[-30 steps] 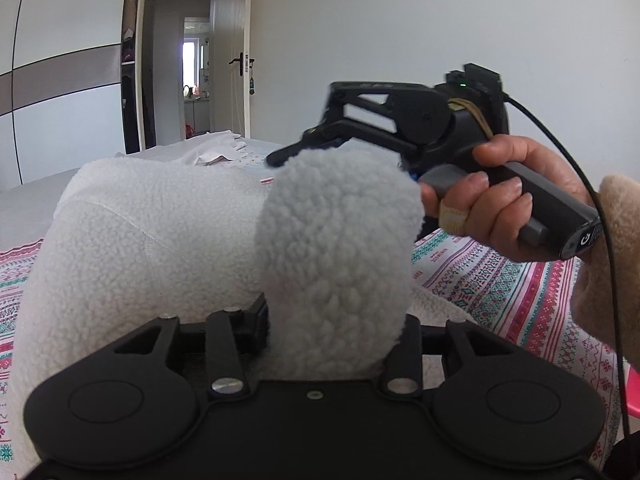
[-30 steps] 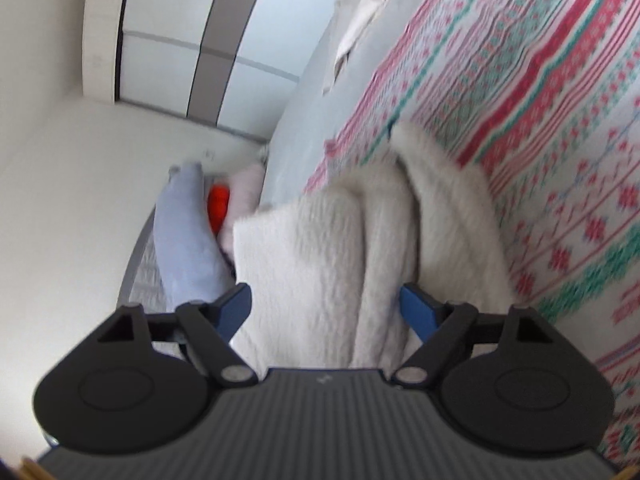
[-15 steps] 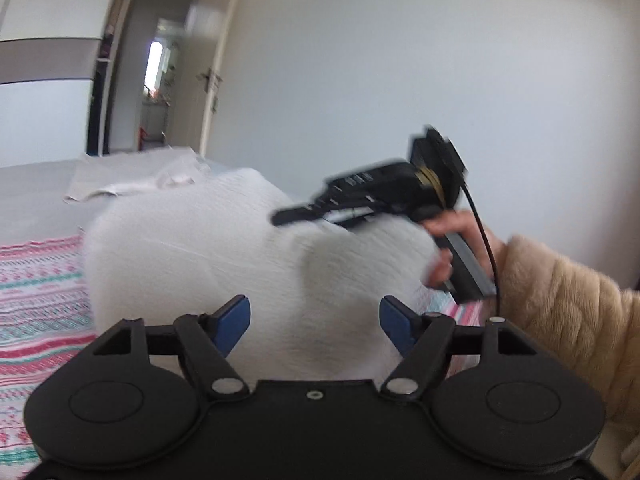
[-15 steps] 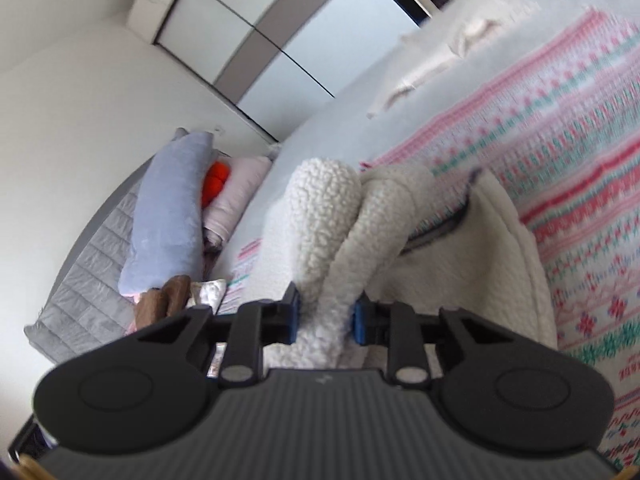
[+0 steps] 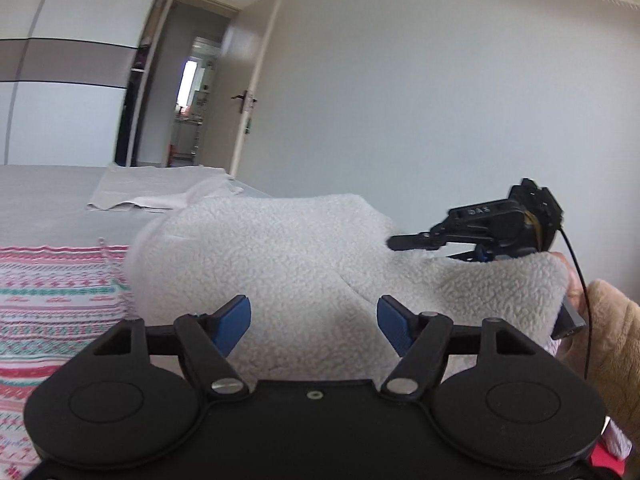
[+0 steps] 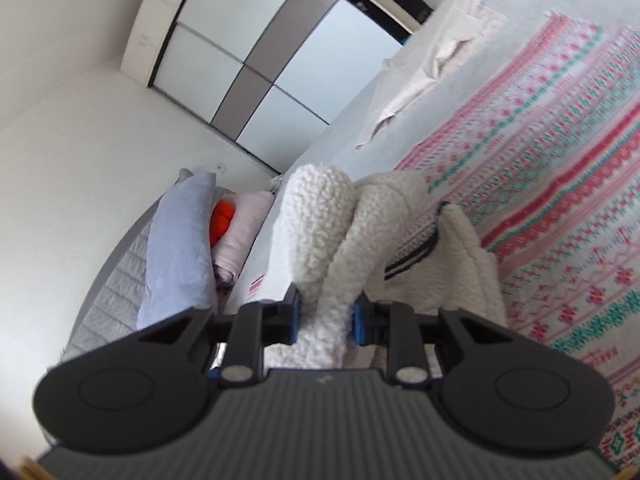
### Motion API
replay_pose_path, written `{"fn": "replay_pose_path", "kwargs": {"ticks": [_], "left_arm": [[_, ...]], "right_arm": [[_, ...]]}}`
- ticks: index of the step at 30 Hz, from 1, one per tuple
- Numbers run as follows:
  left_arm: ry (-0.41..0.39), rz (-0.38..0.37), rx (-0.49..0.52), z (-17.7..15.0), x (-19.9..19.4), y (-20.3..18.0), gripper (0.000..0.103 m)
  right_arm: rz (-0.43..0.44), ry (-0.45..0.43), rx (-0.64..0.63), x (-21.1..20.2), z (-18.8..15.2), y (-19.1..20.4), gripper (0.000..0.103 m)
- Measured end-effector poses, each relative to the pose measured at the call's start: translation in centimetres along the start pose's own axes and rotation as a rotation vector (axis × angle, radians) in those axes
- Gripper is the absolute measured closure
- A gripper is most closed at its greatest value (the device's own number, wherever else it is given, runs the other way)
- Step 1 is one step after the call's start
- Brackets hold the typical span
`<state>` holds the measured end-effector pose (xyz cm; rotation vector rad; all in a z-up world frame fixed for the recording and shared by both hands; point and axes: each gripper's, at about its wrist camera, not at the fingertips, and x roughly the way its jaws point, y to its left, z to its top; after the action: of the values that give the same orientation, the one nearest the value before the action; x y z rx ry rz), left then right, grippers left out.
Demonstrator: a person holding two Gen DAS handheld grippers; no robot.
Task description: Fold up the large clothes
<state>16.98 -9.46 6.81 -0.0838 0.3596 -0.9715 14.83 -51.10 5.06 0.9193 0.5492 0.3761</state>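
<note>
A white fleece garment (image 5: pixel 280 264) is lifted above the patterned bedspread (image 6: pixel 560 184) — the right gripper (image 6: pixel 325 314) fingers pinching a thick fold, the left gripper (image 5: pixel 314 320) fingers spread wide, gripping nothing.

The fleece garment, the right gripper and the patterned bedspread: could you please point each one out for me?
fleece garment (image 5: pixel 280 264): left wrist view, its fluffy top surface.
right gripper (image 6: pixel 325 316): right wrist view, midway between fingertips pinching the fleece.
patterned bedspread (image 6: pixel 560 184): right wrist view, bare striped area.
</note>
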Motion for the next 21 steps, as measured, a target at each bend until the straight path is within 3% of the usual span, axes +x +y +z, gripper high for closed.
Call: {"fn": "replay_pose_path", "kwargs": {"ticks": [5,7,8,9,11,14,18,21], "left_arm": [[0.038,-0.025,0.069,-1.2,2.6,-1.8,0.035],[0.066,-0.005,0.131,-2.5,3.4,-2.7,0.035],[0.074,0.007,0.160,-3.2,3.8,-3.1,0.035],[0.076,0.028,0.201,-4.0,4.0,-3.6,0.035],[0.066,0.063,0.259,-4.9,4.0,-4.5,0.034],[0.064,0.104,0.298,-5.1,4.4,-5.1,0.033],[0.065,0.143,0.342,-5.5,4.9,-5.8,0.033],[0.069,0.166,0.369,-5.7,5.3,-6.1,0.033]], "right_arm": [[-0.032,0.014,0.156,1.1,0.0,-6.0,0.080],[-0.063,0.022,0.171,1.8,-0.6,-7.8,0.075],[-0.072,0.016,0.168,1.9,-1.0,-8.4,0.067],[-0.084,0.004,0.166,1.7,-1.2,-8.7,0.050],[-0.123,-0.033,0.148,0.9,-1.4,-8.6,0.038],[-0.198,-0.105,0.062,-1.3,-1.4,-6.5,0.038],[-0.318,-0.215,-0.135,-3.9,-2.6,-0.5,0.038],[-0.304,-0.243,-0.218,-4.2,-3.9,4.5,0.039]]}}
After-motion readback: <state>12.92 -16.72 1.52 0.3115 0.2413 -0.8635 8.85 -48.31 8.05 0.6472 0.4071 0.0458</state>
